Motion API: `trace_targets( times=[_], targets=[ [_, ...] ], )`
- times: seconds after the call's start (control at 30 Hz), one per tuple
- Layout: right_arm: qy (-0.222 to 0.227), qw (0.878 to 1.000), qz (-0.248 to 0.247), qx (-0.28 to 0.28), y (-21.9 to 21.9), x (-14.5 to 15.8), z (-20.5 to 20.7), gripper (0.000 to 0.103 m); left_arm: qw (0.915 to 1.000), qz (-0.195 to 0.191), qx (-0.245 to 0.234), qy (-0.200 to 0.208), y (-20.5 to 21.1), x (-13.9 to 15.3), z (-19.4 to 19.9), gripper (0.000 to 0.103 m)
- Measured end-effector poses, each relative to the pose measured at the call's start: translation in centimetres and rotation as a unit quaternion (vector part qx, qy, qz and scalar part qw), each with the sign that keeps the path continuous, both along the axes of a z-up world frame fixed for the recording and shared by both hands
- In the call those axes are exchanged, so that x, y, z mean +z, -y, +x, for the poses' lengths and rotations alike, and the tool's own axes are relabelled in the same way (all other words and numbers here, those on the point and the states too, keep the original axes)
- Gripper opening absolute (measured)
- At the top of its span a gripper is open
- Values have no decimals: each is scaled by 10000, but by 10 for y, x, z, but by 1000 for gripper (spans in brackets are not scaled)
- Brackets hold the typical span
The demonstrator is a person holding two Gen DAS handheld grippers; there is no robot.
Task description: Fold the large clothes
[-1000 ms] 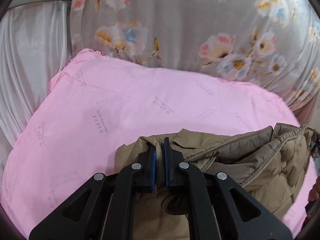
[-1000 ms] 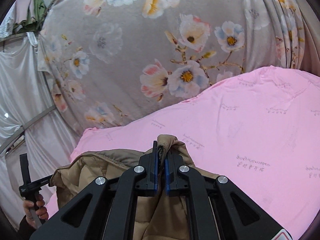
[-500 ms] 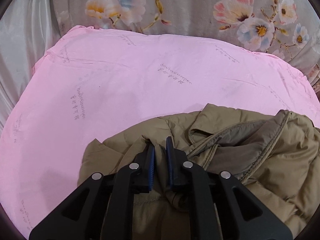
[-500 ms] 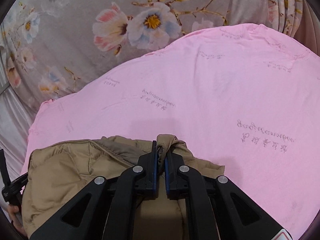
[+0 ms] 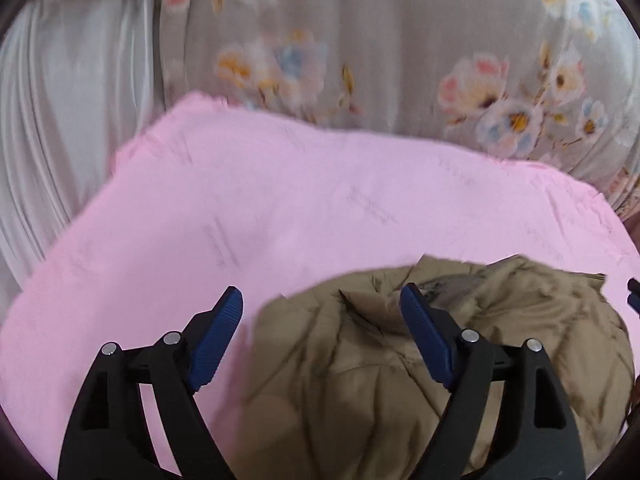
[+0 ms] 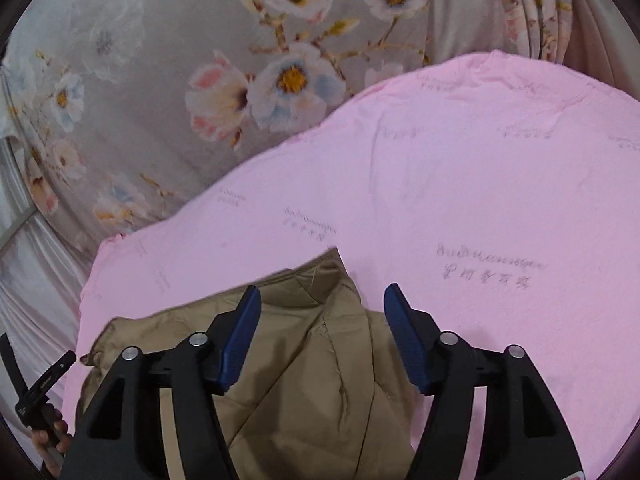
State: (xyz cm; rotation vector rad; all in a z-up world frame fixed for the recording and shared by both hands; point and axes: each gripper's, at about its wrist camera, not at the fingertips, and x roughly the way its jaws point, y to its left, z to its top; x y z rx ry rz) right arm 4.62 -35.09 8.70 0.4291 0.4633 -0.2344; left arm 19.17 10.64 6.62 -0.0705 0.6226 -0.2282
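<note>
A tan padded jacket (image 5: pixel 400 368) lies bunched on the pink sheet (image 5: pixel 280 208). My left gripper (image 5: pixel 320 300) hovers over the jacket's left edge; its jaws are opening wide and the blue pads (image 5: pixel 218 340) touch no cloth. In the right wrist view the same jacket (image 6: pixel 312 380) lies under my right gripper (image 6: pixel 320 300), whose jaws are also opening, with a raised fold between them but clear of the pads (image 6: pixel 404 340). The left gripper's handle (image 6: pixel 36 392) and a hand show at the lower left.
A grey floral curtain (image 6: pixel 240 80) hangs behind the sheet-covered surface. Pale plain drapes (image 5: pixel 60 140) hang at the left. The pink sheet (image 6: pixel 500 200) stretches flat beyond and to the right of the jacket.
Both grippers were shut on jacket folds and carried them down onto the sheet. Now both have let go and stand wide, and the jacket rests loose on the sheet.
</note>
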Motion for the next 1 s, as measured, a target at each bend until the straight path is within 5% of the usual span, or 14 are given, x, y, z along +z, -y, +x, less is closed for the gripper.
trace_targets(
  times=[0.2, 0.33, 0.47, 0.73, 1.0],
  targets=[
    [-413, 9929, -903, 657, -63, 28, 11, 58, 9977, 123, -666, -95, 21, 29, -16, 76],
    [-981, 9826, -1205, 1019, -94, 3, 54, 33, 9913, 619, -1063, -462, 77, 4, 1, 72],
    [-1463, 9790, -1030, 980, -84, -25, 91, 10, 9879, 886, -863, -931, 96, -31, 37, 62],
    [-1789, 9806, -748, 281, -24, -50, 128, 7, 9891, 794, -480, -1140, 87, -49, 94, 63],
    [-1819, 9804, -718, 226, -26, -68, 129, 3, 9904, 332, -358, -1291, 83, -79, 107, 71]
  ],
)
